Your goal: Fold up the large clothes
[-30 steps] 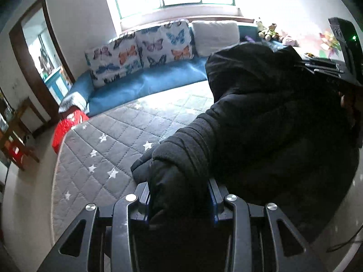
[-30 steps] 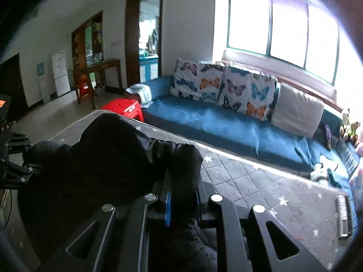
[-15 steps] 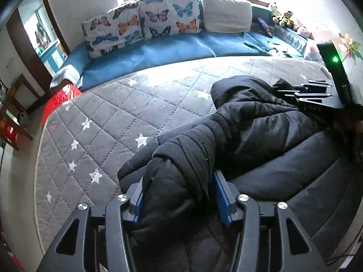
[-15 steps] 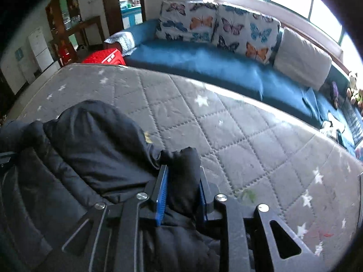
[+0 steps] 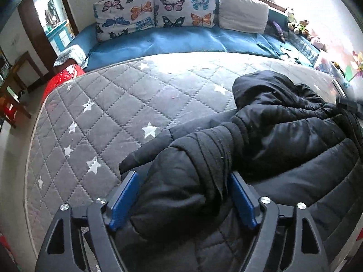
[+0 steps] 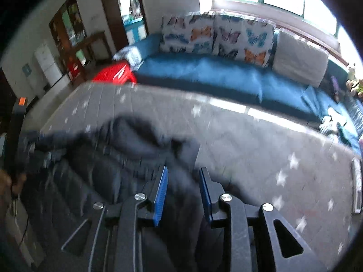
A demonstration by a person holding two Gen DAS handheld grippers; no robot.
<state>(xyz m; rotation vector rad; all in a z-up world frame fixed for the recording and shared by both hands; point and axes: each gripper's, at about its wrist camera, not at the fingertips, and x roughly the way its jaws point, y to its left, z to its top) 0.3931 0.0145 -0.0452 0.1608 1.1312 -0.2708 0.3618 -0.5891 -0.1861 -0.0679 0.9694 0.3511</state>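
A black puffer jacket (image 5: 283, 140) lies on the grey star-quilted mattress (image 5: 109, 117), hood toward the sofa. My left gripper (image 5: 183, 181) has its jaws spread wide, with a bunched sleeve lying loosely between the blue pads (image 5: 123, 200). In the right wrist view, which is motion-blurred, the jacket (image 6: 109, 158) lies on the mattress (image 6: 261, 158). My right gripper (image 6: 183, 176) is open, with a fold of jacket fabric between its pads.
A blue sofa (image 5: 181, 42) with butterfly cushions (image 5: 156, 11) runs along the mattress's far side. A red stool (image 5: 61, 79) stands at the far left corner. A remote (image 6: 356, 188) lies at the mattress's right edge. Doorway and wooden furniture are at left.
Both grippers have lowered the jacket from the air onto the mattress. Both jaws have opened and let go of the fabric they were clamping.
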